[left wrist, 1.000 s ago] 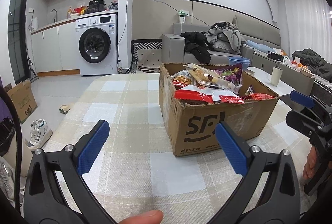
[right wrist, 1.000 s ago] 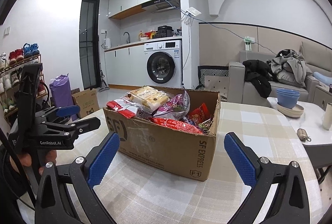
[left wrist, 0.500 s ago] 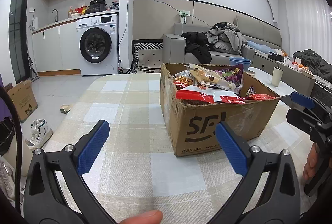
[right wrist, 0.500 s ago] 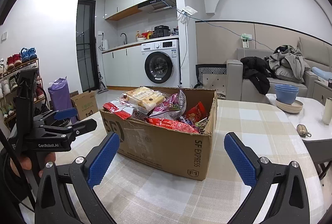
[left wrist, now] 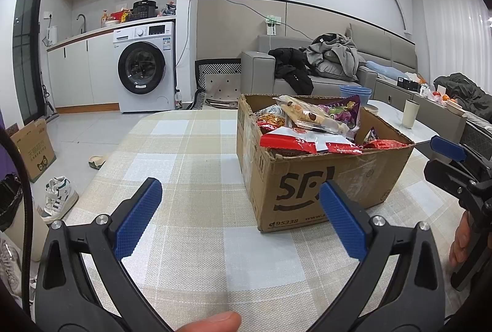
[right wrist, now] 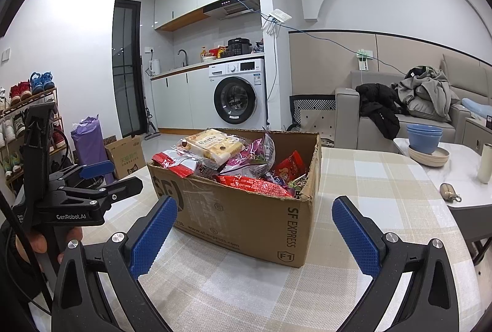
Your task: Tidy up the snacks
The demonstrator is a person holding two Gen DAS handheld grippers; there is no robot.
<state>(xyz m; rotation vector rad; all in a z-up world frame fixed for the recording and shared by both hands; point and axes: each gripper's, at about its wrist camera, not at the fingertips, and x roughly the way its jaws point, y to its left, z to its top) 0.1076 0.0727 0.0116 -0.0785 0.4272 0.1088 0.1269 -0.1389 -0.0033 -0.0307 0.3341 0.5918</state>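
A cardboard box (right wrist: 246,209) stands on the table (left wrist: 190,153), which has a checked beige cloth. The box is open at the top and full of snacks. On top lies a clear pack of biscuits (right wrist: 212,146), beside it a red-and-white bag (right wrist: 175,162), a purple bag (right wrist: 249,155) and a long red packet (right wrist: 255,184). All the snacks are inside the box; the cloth in front of it is bare.

The left gripper (left wrist: 236,221) hangs low over the cloth, near the box's left front corner, with both blue pads wide apart and nothing between them. The right gripper (right wrist: 252,233) is before the box's right front corner, also spread wide and holding nothing. Neither touches the box. A fingertip (left wrist: 212,322) shows at the lower edge of the left view.

Behind the table stand a washing machine (right wrist: 238,98) and a grey sofa (left wrist: 326,76) with clothes on it. Blue bowls (right wrist: 424,136) sit on a white side table (right wrist: 458,169) to the right.
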